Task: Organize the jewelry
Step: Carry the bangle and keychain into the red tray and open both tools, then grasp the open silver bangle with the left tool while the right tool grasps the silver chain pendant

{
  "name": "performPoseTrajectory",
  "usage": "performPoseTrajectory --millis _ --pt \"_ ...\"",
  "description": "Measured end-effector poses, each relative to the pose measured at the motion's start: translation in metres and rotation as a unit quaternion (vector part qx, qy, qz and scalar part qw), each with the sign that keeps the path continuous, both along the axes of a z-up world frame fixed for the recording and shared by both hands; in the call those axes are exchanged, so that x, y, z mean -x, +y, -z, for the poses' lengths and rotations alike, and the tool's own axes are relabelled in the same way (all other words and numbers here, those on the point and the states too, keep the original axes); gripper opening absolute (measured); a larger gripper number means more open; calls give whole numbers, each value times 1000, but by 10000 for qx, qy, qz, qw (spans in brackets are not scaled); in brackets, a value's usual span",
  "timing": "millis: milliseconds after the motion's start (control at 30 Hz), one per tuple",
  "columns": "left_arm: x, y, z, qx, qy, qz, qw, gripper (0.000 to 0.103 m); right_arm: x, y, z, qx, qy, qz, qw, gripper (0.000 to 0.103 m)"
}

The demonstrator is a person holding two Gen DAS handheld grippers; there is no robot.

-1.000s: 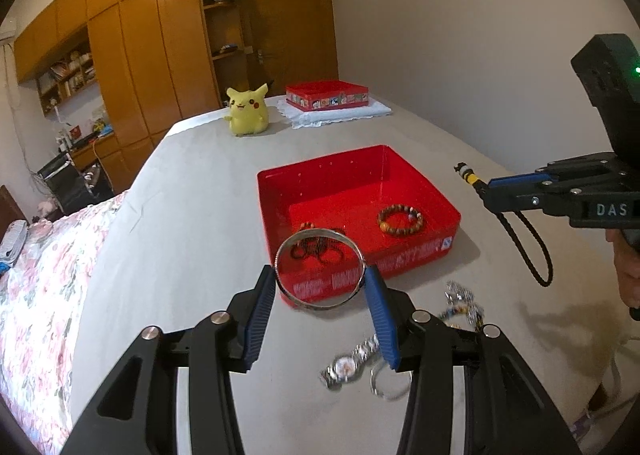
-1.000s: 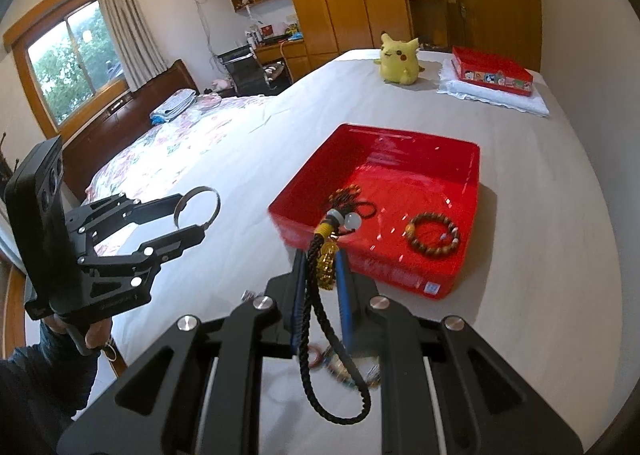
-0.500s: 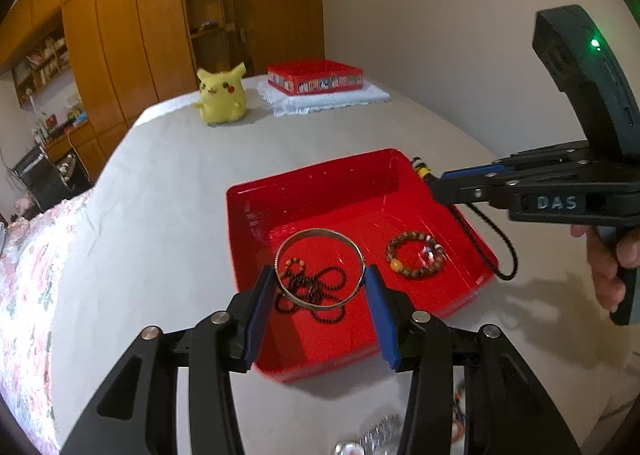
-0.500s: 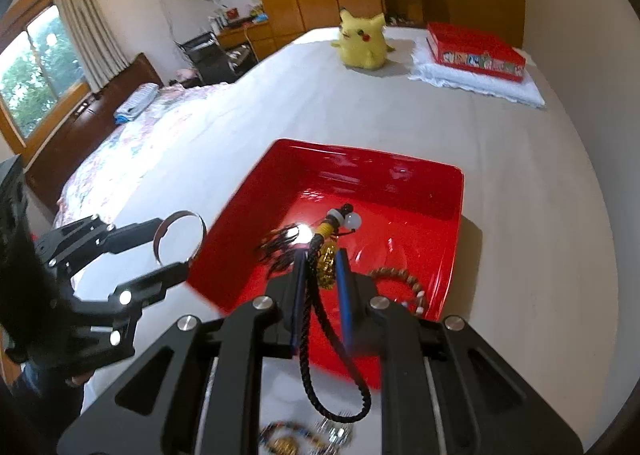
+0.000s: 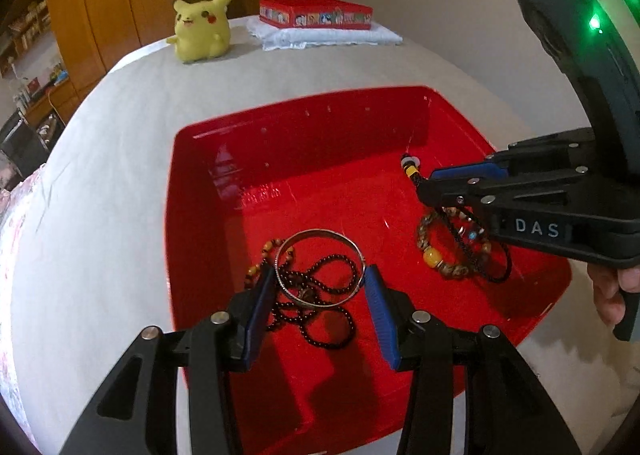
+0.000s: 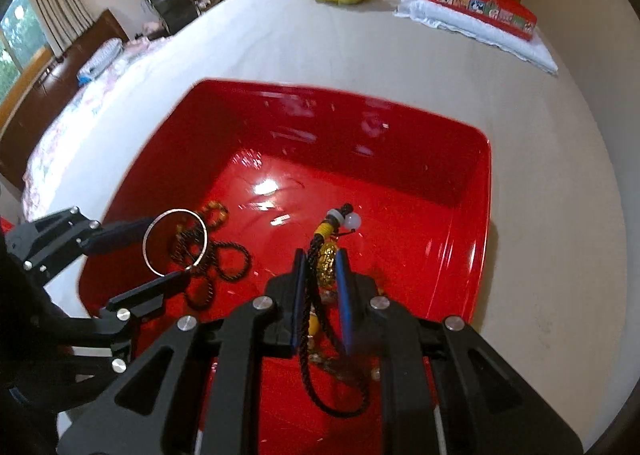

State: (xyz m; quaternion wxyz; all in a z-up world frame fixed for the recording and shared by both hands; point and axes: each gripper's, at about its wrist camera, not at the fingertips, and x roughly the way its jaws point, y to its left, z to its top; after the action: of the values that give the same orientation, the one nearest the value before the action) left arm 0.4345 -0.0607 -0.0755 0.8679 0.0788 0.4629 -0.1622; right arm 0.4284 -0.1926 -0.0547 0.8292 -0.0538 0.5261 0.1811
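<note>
Left wrist view: both grippers have come down over the red tray (image 5: 192, 223); left fingers (image 5: 376, 307) hold the silver bangle (image 5: 320, 269), right fingers (image 6: 344, 287) pinch the corded charm (image 6: 326, 259), ready for release.

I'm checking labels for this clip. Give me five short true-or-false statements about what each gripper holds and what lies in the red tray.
1. The left gripper grips a silver metal bangle between its jaws. True.
2. The right gripper is empty. False: it is shut on a black braided cord with a gold charm.
3. Both grippers are over the red plastic tray. True.
4. The tray holds nothing. False: a dark beaded necklace and a brown beaded bracelet lie in it.
5. The yellow plush toy sits inside the tray. False: it stands on the bed beyond it.
</note>
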Motion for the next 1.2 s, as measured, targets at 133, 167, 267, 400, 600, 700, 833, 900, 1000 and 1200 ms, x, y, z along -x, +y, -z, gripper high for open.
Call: performPoseTrajectory --millis 133,167,267,400,600,700,833,900,1000,1200 --pt "-2 2 5 -51 67 -16 10000 47 -2 -1 10 130 100 -22 9999 15" --pt "-2 3 6 -59 64 -35 10000 47 -2 -1 12 140 124 -26 9998 16" --pt "-1 4 6 -61 70 -55 9999 51 -1 -2 11 147 107 -13 9998 17" --pt "2 5 7 -85 34 -67 9999 53 3 -4 7 87 85 19 9999 18" --pt "21 17 -12 -33 -199 -115 9997 53 24 -17 -14 -194 -88 72 9997 19" --pt "46 27 -29 -19 -418 -96 9991 54 49 -25 -32 -362 -281 36 9989 19" --pt "90 42 -49 63 -706 -72 9975 61 94 -37 -52 -637 -500 -40 9967 23" --pt "112 47 -55 83 -791 -10 9968 62 122 -42 -58 -740 -589 -92 9955 24" --pt "154 50 -59 67 -932 159 9955 66 157 -49 -59 -854 -634 -118 9943 26" --pt "213 39 -47 8 -959 439 9944 70 209 -59 -47 -1020 -600 -5 9930 36"
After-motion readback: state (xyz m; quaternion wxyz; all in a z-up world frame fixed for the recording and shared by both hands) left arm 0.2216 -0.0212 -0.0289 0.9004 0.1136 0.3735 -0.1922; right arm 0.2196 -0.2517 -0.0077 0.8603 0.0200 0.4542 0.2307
